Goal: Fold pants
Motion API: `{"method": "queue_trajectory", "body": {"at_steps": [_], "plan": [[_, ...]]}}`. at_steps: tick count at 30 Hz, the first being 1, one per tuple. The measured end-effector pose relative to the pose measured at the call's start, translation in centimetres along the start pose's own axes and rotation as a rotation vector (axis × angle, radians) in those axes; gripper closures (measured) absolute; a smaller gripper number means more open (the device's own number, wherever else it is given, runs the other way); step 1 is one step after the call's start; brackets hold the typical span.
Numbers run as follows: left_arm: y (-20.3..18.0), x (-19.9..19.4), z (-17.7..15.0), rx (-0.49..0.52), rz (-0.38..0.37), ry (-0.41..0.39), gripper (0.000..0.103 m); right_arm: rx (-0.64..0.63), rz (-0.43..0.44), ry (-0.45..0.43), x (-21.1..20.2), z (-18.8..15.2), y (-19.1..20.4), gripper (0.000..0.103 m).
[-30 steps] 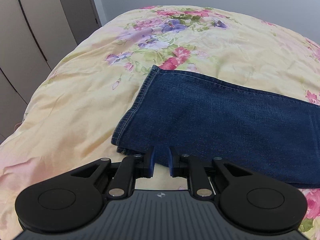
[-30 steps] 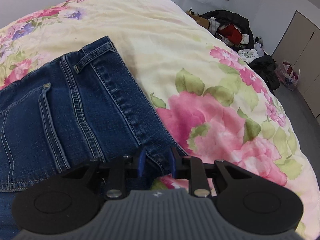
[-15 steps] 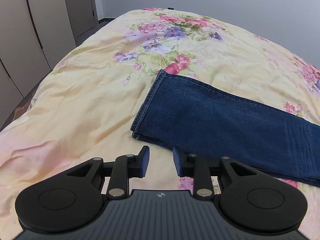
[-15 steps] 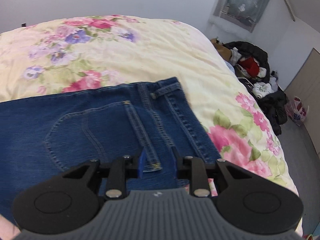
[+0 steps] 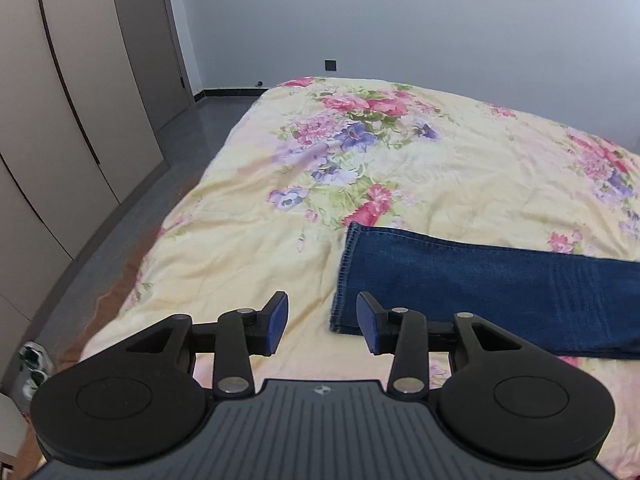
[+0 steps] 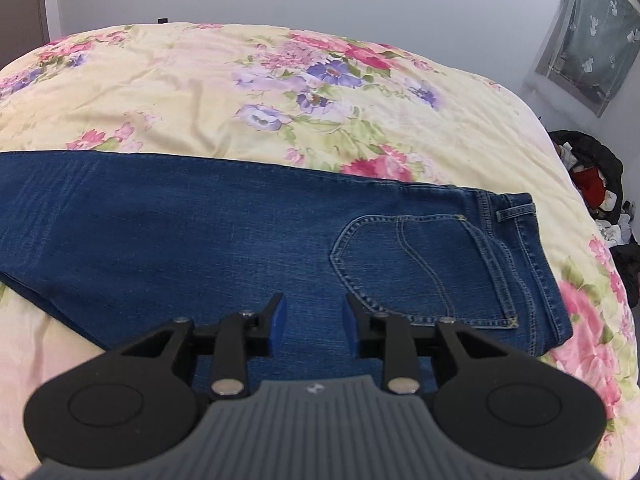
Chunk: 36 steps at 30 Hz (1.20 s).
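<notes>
Left wrist view: my left gripper hangs above the bed with its blue pads spread wide apart and nothing between them. Just ahead and to the right of it lies the hem end of the jeans, flat on the flowered bedspread, the two leg layers stacked one on the other and the stitched cuff edge running away from me. Beyond the bed stand tall grey wardrobe doors on the left, a strip of dark floor and a pale wall.

From the right wrist, my right gripper is likewise parted wide and holds nothing, poised above the seat of the jeans. A back pocket with curved stitching sits just ahead to the right, and the waistband with its belt loop lies past that, close to the bed's right edge. The legs stretch off to the left across the bedspread. A heap of dark and red clothes sits on the floor to the right, below a curtained window.
</notes>
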<state>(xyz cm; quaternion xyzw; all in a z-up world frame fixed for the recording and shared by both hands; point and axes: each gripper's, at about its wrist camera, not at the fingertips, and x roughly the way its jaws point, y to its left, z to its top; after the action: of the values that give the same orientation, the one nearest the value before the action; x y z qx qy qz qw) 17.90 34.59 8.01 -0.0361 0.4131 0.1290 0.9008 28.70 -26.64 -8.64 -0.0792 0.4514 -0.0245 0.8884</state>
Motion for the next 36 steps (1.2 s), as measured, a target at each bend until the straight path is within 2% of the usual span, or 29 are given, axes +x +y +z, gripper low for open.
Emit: {"method": "queue_trajectory", "body": {"at_steps": [2, 4, 10, 15, 19, 24, 26, 27, 28, 29, 33, 36], "plan": [[-0.1, 1.5, -0.8, -0.043, -0.039, 0.010, 0.056, 0.023, 0.006, -0.007, 0.4, -0.5, 0.4, 0.078], [-0.2, 3.9, -2.3, -0.106, -0.111, 0.025, 0.054, 0.053, 0.022, -0.010, 0.9, -0.9, 0.7, 0.078], [-0.3, 10.8, -7.0, -0.369, -0.325, 0.043, 0.051, 0.059, 0.062, -0.047, 1.7, -1.6, 2.1, 0.078], [1.2, 15.7, -9.8, -0.614, -0.386, 0.037, 0.050, 0.022, 0.072, -0.058, 2.5, -1.2, 2.7, 0.078], [2.2, 18.3, -11.2, -0.731, -0.396, 0.029, 0.050, 0.016, 0.078, -0.062, 3.2, -0.9, 2.5, 0.080], [2.4, 21.1, -11.4, -0.770, -0.373, 0.040, 0.052, 0.011, 0.077, -0.037, 4.3, -0.6, 2.1, 0.087], [2.4, 21.8, -11.3, -0.764, -0.357, 0.038, 0.058, 0.007, 0.081, -0.032, 4.6, -0.3, 2.3, 0.087], [2.2, 22.1, -11.1, -0.752, -0.336, 0.035, 0.067, 0.000, 0.085, -0.033, 4.6, 0.0, 2.5, 0.087], [2.1, 22.3, -11.0, -0.740, -0.319, 0.030, 0.071, -0.007, 0.093, -0.032, 4.7, 0.2, 2.8, 0.087], [1.9, 22.4, -10.8, -0.734, -0.309, 0.026, 0.071, -0.012, 0.102, -0.030, 4.8, 0.6, 3.2, 0.087], [1.1, 22.4, -10.2, -0.673, -0.276, 0.000, 0.084, -0.030, 0.138, -0.024, 5.5, 2.3, 5.5, 0.087], [0.8, 22.5, -10.1, -0.650, -0.259, 0.006, 0.087, -0.046, 0.162, -0.023, 6.5, 4.0, 7.8, 0.087]]}}
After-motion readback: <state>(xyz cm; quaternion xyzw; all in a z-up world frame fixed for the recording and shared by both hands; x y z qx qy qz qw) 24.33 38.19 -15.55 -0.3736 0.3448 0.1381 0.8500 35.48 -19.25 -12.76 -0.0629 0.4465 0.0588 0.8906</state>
